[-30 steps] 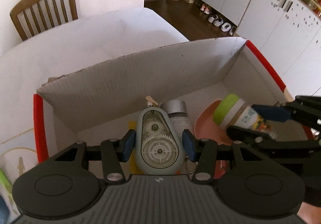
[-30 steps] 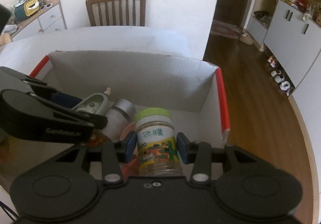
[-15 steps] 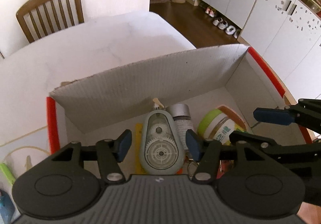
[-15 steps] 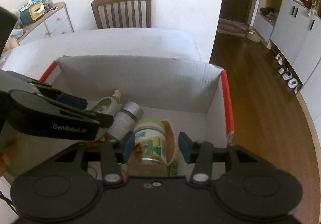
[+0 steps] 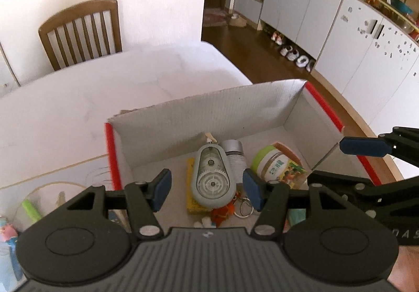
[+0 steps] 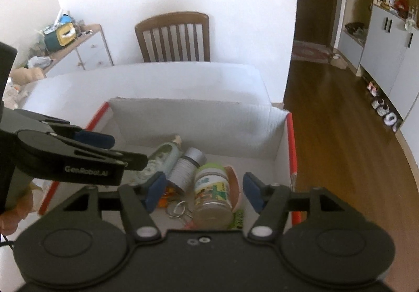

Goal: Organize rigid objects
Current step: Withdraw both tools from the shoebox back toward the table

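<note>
A white cardboard box (image 5: 209, 106) with red edges stands on the white table. In it lie a grey-green correction-tape dispenser (image 5: 212, 176), a silver-capped bottle (image 5: 234, 155), a green-lidded jar (image 5: 277, 166) on a pink dish (image 5: 289, 149), a yellow packet and a key ring (image 5: 244, 208). My left gripper (image 5: 207, 189) is open and empty above the dispenser. My right gripper (image 6: 204, 191) is open and empty above the jar (image 6: 212, 189), which lies on its side in the box (image 6: 193, 114).
A wooden chair (image 5: 81, 32) stands at the table's far side. A green tube (image 5: 31, 209) and small items lie on the table left of the box. Wood floor and white cabinets (image 5: 340, 30) are to the right.
Both grippers have opened and lifted back. The left one let go of the tape dispenser and the right one let go of the green-lidded jar; both now lie in the box.
</note>
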`<state>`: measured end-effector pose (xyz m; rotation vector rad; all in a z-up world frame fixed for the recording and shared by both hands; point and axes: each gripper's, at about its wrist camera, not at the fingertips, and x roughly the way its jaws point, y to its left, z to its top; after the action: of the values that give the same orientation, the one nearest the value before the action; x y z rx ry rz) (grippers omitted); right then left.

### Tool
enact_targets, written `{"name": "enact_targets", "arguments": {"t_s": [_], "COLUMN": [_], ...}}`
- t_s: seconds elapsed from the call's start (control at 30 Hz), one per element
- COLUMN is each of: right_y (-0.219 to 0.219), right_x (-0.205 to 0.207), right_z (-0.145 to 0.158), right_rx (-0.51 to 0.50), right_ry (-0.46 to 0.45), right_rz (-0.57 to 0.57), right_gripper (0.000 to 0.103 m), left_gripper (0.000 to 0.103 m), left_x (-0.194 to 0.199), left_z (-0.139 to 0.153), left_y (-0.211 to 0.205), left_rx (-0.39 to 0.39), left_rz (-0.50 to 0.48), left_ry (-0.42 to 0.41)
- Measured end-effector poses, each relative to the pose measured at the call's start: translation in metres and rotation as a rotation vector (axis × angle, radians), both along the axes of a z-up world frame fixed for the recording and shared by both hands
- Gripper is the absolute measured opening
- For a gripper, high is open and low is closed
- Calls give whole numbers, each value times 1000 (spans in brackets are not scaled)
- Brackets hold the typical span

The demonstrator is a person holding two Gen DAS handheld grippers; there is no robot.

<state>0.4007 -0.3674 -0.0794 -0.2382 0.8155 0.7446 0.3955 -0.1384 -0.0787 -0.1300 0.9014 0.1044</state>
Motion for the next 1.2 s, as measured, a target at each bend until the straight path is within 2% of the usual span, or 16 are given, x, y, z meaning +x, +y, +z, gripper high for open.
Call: {"name": "enact_targets", "arguments": {"t_s": [0.3,0.4,0.6,0.67,0.73,0.9,1.2], "right_y": [-6,-6,5,12,21,50,115], "right_x": [-21,-29,-52,-60,-69,-86,-115], "right_z": [14,20,30,33,35,37,34], "right_rx": [48,64,94,104,112,121,121], "right_ry": [-4,-3,-20,-29,-36,-43,-28], "right_rz": [9,13,35,43,57,81,128], "right_gripper": [69,73,84,88,91,97,99], "left_gripper": [60,71,72,74,81,81,85], "left_x": [-45,-63,-103,-117,-132,-161,-201], "left_z": [21,25,34,36,38,41,34], "left_y": [8,15,33,42,53,83,147], "left_rx": [4,3,27,35,45,58,50], "left_rz": [26,39,67,82,98,120,162], "left_ry": [-69,-92,-143,-159,-180,-198,-195]}}
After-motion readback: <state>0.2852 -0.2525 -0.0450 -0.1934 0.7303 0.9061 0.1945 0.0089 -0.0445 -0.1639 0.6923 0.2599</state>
